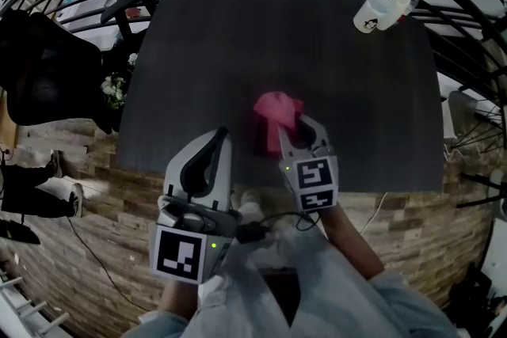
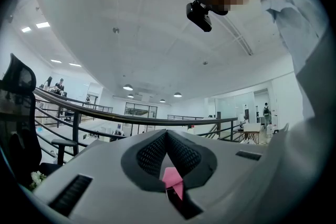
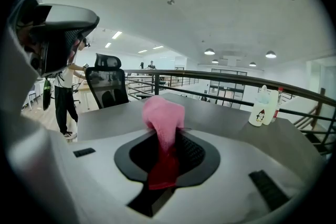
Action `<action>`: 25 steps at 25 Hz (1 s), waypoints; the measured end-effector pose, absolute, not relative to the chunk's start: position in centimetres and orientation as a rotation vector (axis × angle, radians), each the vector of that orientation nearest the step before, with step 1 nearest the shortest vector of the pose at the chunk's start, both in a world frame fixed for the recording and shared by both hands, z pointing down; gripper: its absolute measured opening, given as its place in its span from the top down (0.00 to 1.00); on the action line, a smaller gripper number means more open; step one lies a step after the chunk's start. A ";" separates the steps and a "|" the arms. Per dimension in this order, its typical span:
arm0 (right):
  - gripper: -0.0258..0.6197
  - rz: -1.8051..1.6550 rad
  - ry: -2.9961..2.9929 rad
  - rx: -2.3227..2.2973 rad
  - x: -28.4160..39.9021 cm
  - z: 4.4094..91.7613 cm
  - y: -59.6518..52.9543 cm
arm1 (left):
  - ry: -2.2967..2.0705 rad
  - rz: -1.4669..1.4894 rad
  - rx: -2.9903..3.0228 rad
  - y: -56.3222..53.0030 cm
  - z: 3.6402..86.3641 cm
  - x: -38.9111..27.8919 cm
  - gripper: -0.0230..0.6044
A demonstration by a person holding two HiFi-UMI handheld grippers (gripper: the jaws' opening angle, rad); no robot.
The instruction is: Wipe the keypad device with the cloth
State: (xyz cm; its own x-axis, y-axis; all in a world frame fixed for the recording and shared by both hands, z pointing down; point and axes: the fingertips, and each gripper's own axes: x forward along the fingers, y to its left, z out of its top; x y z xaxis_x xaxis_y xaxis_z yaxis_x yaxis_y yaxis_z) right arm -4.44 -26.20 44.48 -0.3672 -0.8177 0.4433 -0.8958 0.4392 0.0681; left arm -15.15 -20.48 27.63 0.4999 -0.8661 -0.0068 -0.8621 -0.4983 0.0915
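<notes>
Dark grey tabletop: right hand-held gripper pinches crumpled pink cloth; dark shape beneath cloth indistinct. Left hand-held gripper pressed together, near tabletop edge.

Open-plan office on a mezzanine, black metal railing across mid-frame, mesh office chair at left, recessed ceiling lights upper right, glass-walled rooms beyond, dark grey table.
</notes>
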 end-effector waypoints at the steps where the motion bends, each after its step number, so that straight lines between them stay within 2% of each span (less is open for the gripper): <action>1: 0.84 0.264 -2.276 1.462 -4.0 44.5 -26.1 | -1.527 -0.079 2.658 -20.4 27.6 -15.0 0.96; 25: 0.85 0.453 -2.124 1.732 5.0 45.6 -23.2 | -1.435 -0.060 2.717 -19.9 27.4 -12.1 0.96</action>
State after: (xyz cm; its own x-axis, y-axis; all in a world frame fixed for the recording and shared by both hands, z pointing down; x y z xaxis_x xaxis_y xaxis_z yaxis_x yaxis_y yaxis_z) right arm 4.98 -23.17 45.57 -0.1822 -0.8643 0.4687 -0.9804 0.1961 -0.0196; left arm -12.15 -19.90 27.35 0.5636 -0.8260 -0.0029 -0.8233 -0.5621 0.0785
